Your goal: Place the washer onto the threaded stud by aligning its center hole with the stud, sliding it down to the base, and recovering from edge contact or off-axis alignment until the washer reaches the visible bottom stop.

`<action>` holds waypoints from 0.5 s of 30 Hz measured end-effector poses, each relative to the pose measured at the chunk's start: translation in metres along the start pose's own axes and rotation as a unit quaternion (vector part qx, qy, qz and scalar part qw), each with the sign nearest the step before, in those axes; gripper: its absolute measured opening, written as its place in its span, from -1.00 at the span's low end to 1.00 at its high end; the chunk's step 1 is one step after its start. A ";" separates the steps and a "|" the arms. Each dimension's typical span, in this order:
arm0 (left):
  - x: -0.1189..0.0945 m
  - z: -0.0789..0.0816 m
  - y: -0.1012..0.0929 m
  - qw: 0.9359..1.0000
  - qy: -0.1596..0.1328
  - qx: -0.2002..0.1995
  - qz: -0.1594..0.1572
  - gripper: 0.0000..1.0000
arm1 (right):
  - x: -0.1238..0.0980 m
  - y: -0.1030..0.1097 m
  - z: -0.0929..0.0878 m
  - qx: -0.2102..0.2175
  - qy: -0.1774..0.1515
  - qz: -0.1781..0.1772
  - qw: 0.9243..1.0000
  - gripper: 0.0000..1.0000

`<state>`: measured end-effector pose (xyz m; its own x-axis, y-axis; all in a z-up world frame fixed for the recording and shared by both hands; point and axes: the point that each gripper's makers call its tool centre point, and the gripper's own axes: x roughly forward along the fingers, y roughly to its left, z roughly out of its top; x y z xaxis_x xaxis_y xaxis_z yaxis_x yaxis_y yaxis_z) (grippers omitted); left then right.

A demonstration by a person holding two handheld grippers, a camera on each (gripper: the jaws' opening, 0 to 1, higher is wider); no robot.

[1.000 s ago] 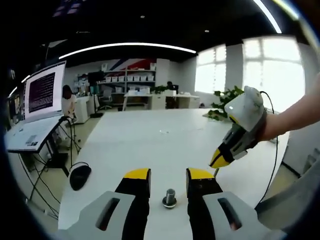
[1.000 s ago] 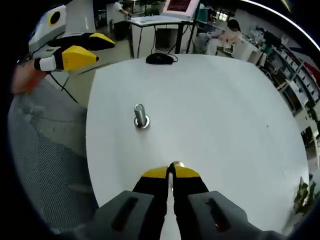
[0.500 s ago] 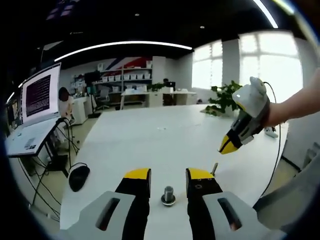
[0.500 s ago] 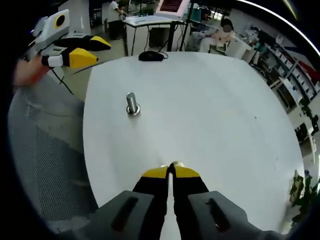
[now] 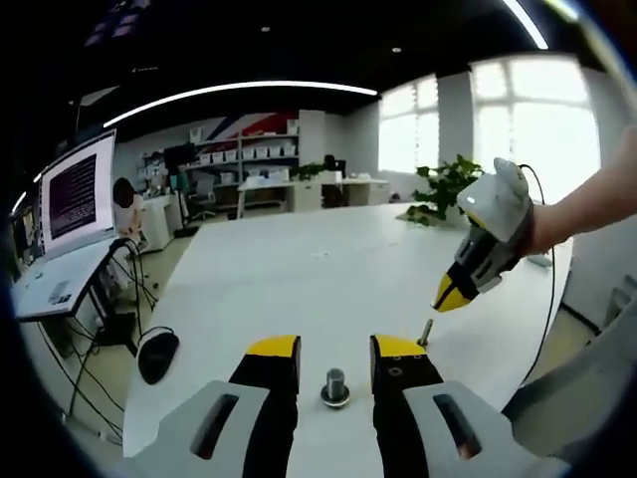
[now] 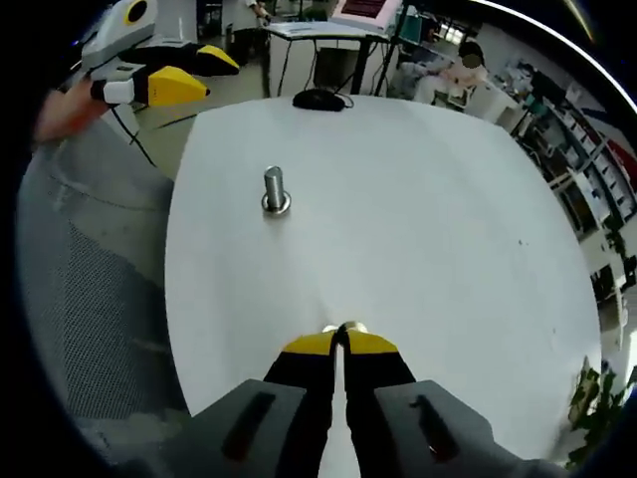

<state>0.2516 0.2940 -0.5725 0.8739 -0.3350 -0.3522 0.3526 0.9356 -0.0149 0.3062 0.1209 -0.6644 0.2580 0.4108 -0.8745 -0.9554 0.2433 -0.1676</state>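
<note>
My right gripper (image 6: 340, 336) was pinched nearly closed on the washer (image 6: 342, 328), only a thin edge showing at the tips, above the table (image 6: 428, 229) and well apart from the threaded stud (image 6: 274, 190). My left gripper (image 5: 334, 351) was wide apart, straddling the stud, touching nothing.

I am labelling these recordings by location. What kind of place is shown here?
Most likely an open-plan office or lab. A large white table holds the stud; behind it stand a monitor on a stand, shelves with boxes, and big windows.
</note>
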 end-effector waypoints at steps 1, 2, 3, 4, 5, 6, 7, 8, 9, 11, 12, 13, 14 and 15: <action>0.000 0.000 0.000 1.000 0.001 0.001 0.000 -0.48 | 0.000 0.000 0.000 -0.002 0.001 -0.001 1.000 -0.93; 0.000 -0.001 0.000 1.000 0.001 0.001 0.000 -0.48 | 0.000 0.000 -0.001 -0.003 0.001 -0.001 1.000 -0.93; 0.000 0.000 0.000 1.000 0.001 0.002 0.000 -0.48 | 0.001 -0.001 -0.001 -0.003 -0.001 0.000 1.000 -0.93; 0.000 -0.001 -0.001 1.000 0.002 0.003 -0.001 -0.48 | 0.002 -0.001 0.000 -0.004 -0.002 0.001 1.000 -0.93; 0.000 -0.001 -0.001 1.000 0.003 0.004 -0.001 -0.48 | 0.002 0.000 0.000 -0.008 -0.005 0.002 1.000 -0.93; 0.001 -0.002 -0.001 1.000 0.005 0.005 -0.001 -0.48 | 0.003 0.000 0.001 -0.010 -0.006 0.003 1.000 -0.93; 0.001 -0.002 -0.002 1.000 0.006 0.005 -0.002 -0.48 | 0.004 0.001 0.000 -0.013 -0.005 0.003 1.000 -0.93; 0.001 -0.003 -0.002 1.000 0.007 0.006 -0.003 -0.48 | 0.005 0.001 -0.001 -0.015 -0.004 0.004 1.000 -0.93; 0.001 -0.003 -0.002 1.000 0.008 0.008 -0.003 -0.48 | 0.006 0.000 -0.002 -0.016 -0.004 0.004 1.000 -0.93; 0.000 -0.003 -0.003 1.000 0.008 0.008 -0.003 -0.48 | 0.009 -0.001 -0.003 -0.011 -0.005 0.007 1.000 -0.93; 0.000 -0.004 -0.003 1.000 0.009 0.007 -0.003 -0.48 | 0.011 0.001 -0.003 -0.006 -0.006 0.012 1.000 -0.93; 0.000 -0.004 -0.003 1.000 0.010 0.007 -0.004 -0.48 | 0.012 0.002 -0.004 -0.008 -0.005 0.011 1.000 -0.92; 0.001 -0.005 -0.003 1.000 0.011 0.008 -0.004 -0.48 | 0.013 0.002 -0.005 -0.017 -0.002 0.009 1.000 -0.92; 0.001 -0.005 -0.003 1.000 0.012 0.008 -0.004 -0.48 | 0.014 0.003 -0.006 -0.021 0.002 0.009 1.000 -0.92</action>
<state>0.2494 0.2914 -0.5775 0.8626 -0.3404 -0.3743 0.3662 0.9305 -0.0024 0.3066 0.1220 -0.6800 0.2408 0.4103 -0.8796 -0.9649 0.1988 -0.1714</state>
